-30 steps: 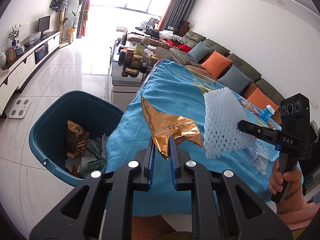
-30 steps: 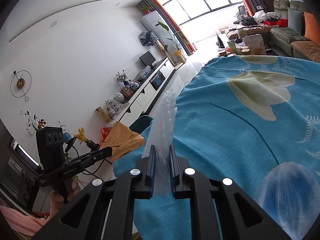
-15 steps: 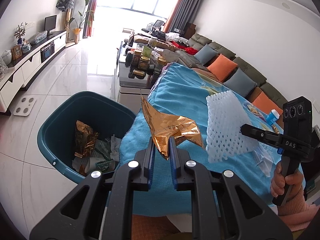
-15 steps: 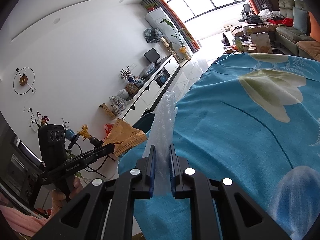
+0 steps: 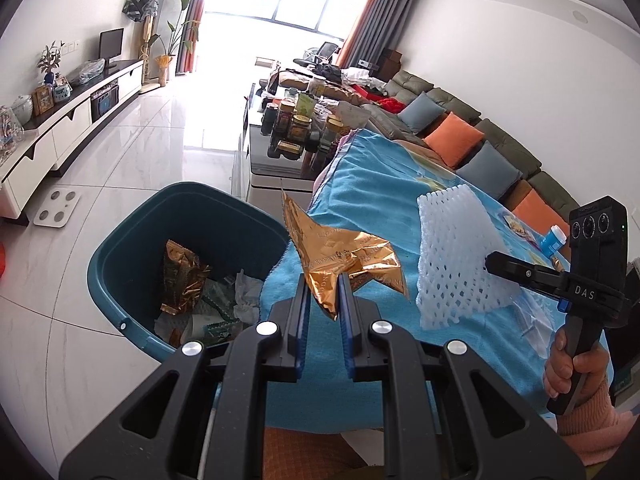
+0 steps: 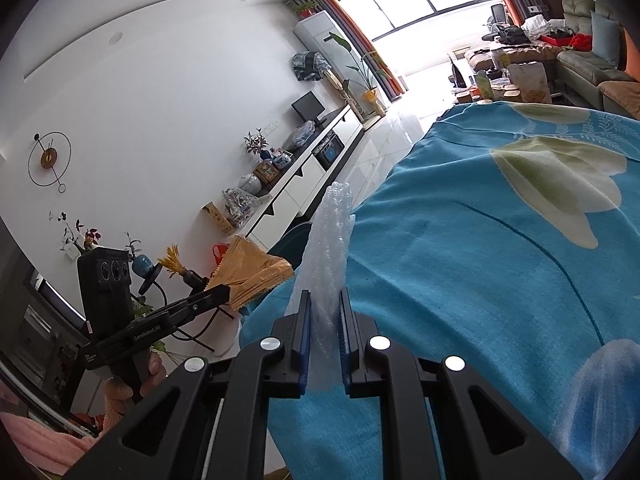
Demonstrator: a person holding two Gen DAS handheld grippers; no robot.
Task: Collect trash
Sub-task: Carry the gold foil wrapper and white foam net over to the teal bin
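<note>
- The left gripper (image 5: 323, 294) has its fingers (image 5: 301, 320) clamped on a crumpled gold foil wrapper (image 5: 344, 256), pinching it at its lower tip.
- The wrapper is held in the air above the near-left corner of the desk (image 5: 360, 184), at the edge next to the bin; its upper point reaches over the rim of the bin.
- The desk is covered with a blue cloth (image 6: 480, 264) printed with pale leaf and flower shapes.
- The right gripper (image 6: 323, 320) has its fingers (image 6: 346, 320) clamped on a white foam net (image 5: 452, 256), which it holds upright above the desk.
- In the left wrist view the net shows as a flat sheet with diamond holes, off the cloth, to the right of the wrapper and apart from it.
- In the right wrist view the net (image 6: 328, 248) is seen edge on, rising between the fingers.
- A dark teal bin (image 5: 132, 248) stands on the tiled floor (image 5: 132, 148) just beside the left edge of the desk.
- Inside the bin lie another gold packet (image 5: 180, 276), crumpled white paper (image 5: 246, 296) and other scraps.
- A hand (image 5: 576, 364) grips the handle of the right gripper at the right of the left wrist view.
- The other hand (image 6: 136, 376) grips the handle of the left gripper at the lower left of the right wrist view, where the wrapper (image 6: 252, 272) also shows.
- A small blue-capped bottle (image 5: 554, 238) stands near the far right edge of the desk.
- Behind the desk a low table (image 5: 280, 156) carries jars.
</note>
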